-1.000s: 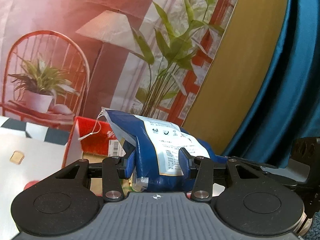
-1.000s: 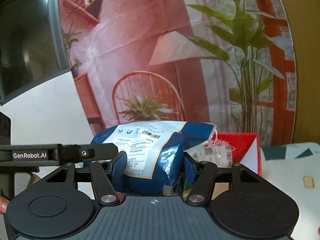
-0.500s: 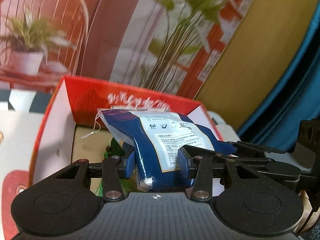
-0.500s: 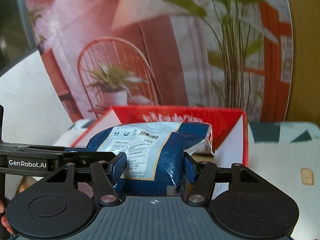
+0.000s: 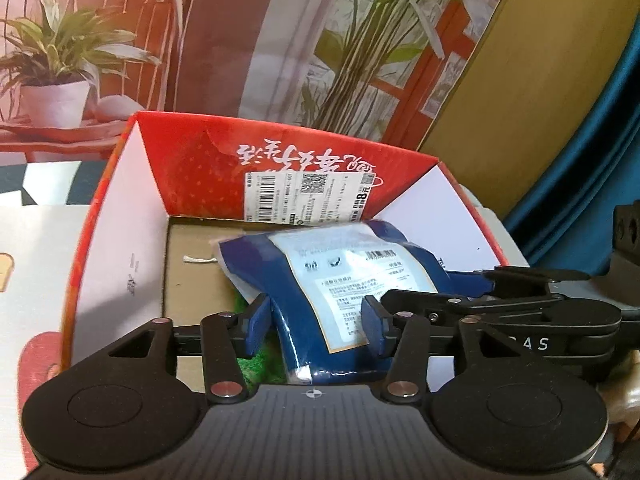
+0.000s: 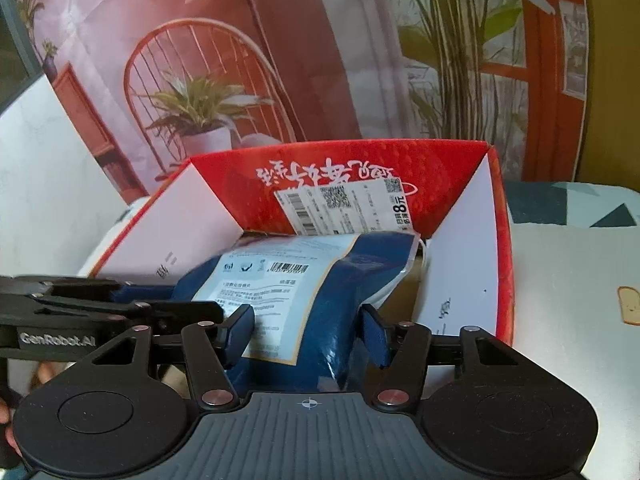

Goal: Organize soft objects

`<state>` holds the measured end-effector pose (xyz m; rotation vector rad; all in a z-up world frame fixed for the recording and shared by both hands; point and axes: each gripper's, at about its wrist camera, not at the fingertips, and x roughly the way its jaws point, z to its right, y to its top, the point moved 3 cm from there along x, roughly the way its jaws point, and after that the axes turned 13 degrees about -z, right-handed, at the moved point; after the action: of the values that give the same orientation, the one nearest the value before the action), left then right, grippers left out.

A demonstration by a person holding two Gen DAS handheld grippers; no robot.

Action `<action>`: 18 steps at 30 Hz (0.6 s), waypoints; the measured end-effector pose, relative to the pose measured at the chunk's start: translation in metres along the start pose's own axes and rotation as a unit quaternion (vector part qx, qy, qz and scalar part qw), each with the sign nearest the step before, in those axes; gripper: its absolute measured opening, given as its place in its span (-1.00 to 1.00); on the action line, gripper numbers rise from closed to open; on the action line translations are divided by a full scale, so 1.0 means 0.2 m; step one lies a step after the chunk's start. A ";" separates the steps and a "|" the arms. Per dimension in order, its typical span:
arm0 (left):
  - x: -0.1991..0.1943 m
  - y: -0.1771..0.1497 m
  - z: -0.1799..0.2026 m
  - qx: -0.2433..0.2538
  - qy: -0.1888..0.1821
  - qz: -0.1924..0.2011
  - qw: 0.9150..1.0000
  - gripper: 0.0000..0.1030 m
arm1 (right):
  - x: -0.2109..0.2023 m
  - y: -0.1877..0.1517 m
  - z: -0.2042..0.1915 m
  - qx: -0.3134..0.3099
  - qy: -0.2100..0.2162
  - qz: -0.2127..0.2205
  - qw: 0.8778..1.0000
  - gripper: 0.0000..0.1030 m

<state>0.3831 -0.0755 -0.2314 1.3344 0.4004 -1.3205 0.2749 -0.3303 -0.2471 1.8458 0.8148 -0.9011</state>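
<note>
Left wrist view has the pale worktop [image 5: 36,248] carrying an open red box [image 5: 192,160], and the blue pack [image 5: 288,280] lies low inside it, over the cardboard floor, its far end near the back wall and its near end between both claws. The left claw [image 5: 314,326] has just been opening with the pack between its pads: the inner pad touches the label while the outer one seems just clear of the plastic, so I read it as released. The right claw [image 6: 306,332] is clenched on the pack's pinched waist, both pads against it. The step in hand looks like setting the pack down, nearly finished. To do it well, I would let the right claw loosen only once the pack's weight rests on the floor or on the green item [image 5: 260,364] under its near end, then draw both claws back and up along their own lines, clear of the white side walls. The film is slippery and soft, so a dragging pad could pull it back out; the small string tag [image 5: 198,259] could also snag.
</note>
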 end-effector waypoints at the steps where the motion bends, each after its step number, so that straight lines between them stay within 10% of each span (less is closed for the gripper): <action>1: -0.02 -0.01 0.00 0.003 0.002 0.002 1.000 0.03 | 0.00 0.00 -0.01 -0.004 -0.006 -0.002 1.000 0.04; 18: -0.37 -0.30 0.03 0.000 0.015 0.065 0.998 0.03 | -0.36 -0.22 -0.13 -0.032 -0.015 0.069 0.997 0.06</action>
<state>0.3065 -0.0307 -0.1946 1.3584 0.3293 -1.1940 0.2081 -0.3011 -0.1972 1.8048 0.6798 -0.8043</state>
